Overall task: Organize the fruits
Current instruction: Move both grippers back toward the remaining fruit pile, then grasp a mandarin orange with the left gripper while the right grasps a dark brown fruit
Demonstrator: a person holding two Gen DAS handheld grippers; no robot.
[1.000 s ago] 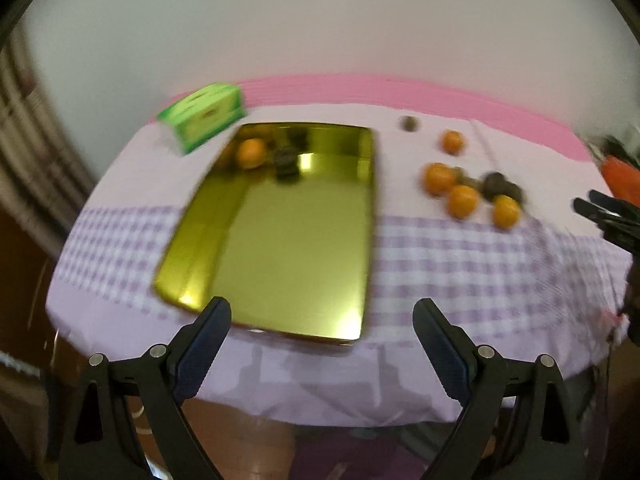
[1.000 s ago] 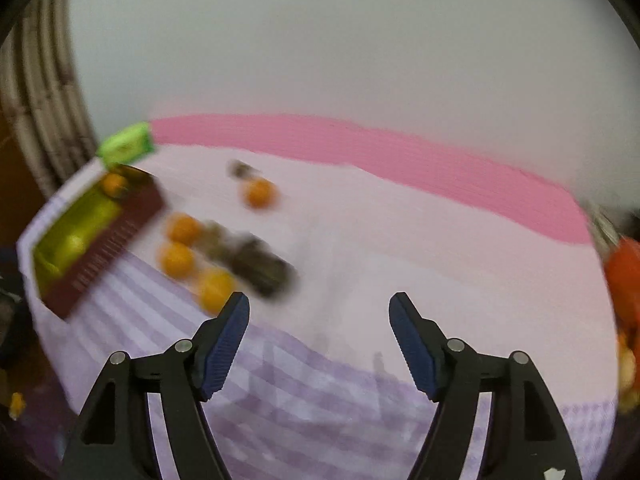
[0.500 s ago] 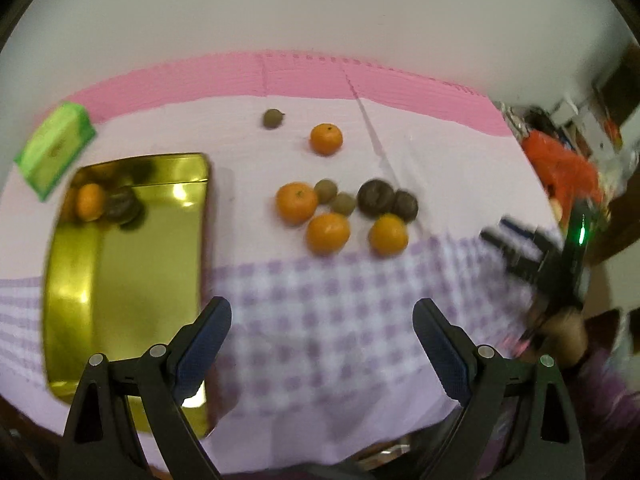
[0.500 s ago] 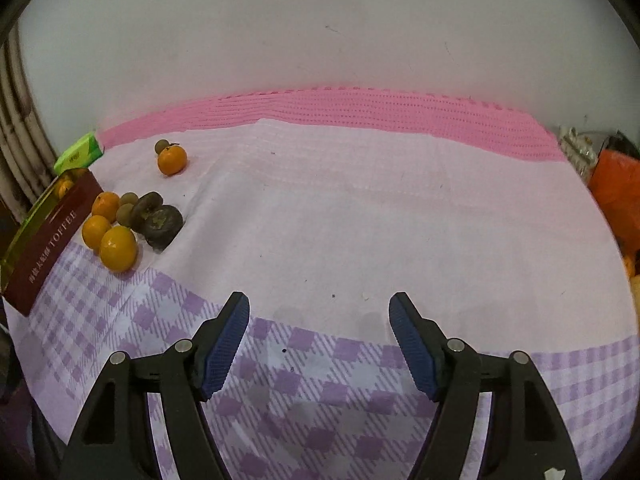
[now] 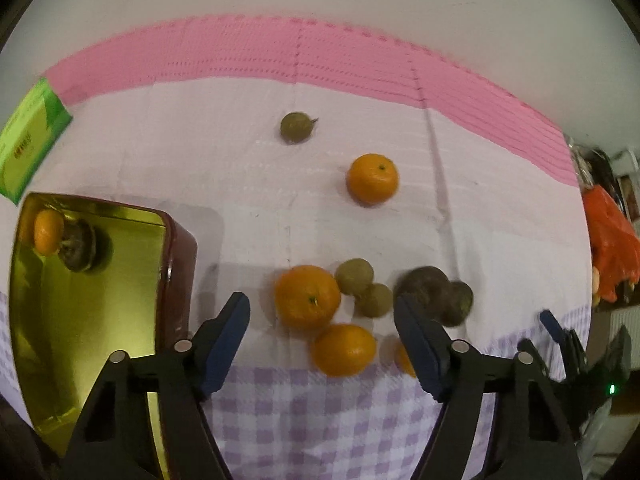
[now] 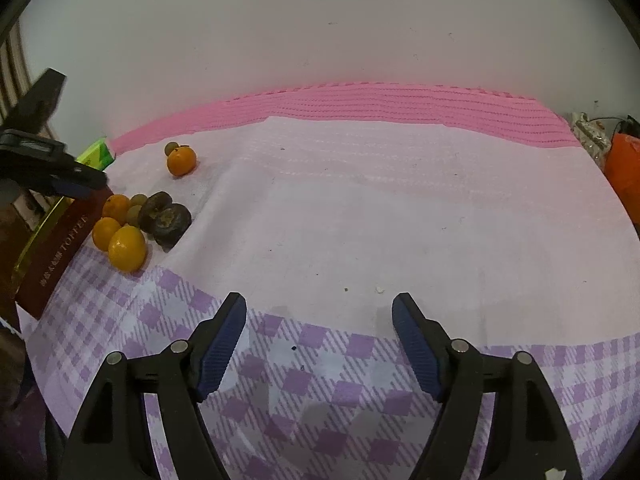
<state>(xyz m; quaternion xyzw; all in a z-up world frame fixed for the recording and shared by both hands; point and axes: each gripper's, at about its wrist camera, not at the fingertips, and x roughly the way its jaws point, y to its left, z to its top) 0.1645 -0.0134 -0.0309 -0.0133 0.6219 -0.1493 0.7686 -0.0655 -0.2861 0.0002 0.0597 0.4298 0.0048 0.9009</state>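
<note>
Left gripper (image 5: 322, 340) jaws apart, moved closer over fruit cluster (image 5: 308, 297), right gripper (image 6: 320, 340) apart, seemingly unmoved.

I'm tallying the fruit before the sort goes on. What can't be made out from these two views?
- Left wrist: an orange is mostly hidden behind the left gripper's finger.
- Left wrist: the tin's near end is cut off by the gripper body.
- Right wrist: the tin's inside is hidden by its wall.
- Right wrist: the small green fruit is partly behind an orange.
</note>
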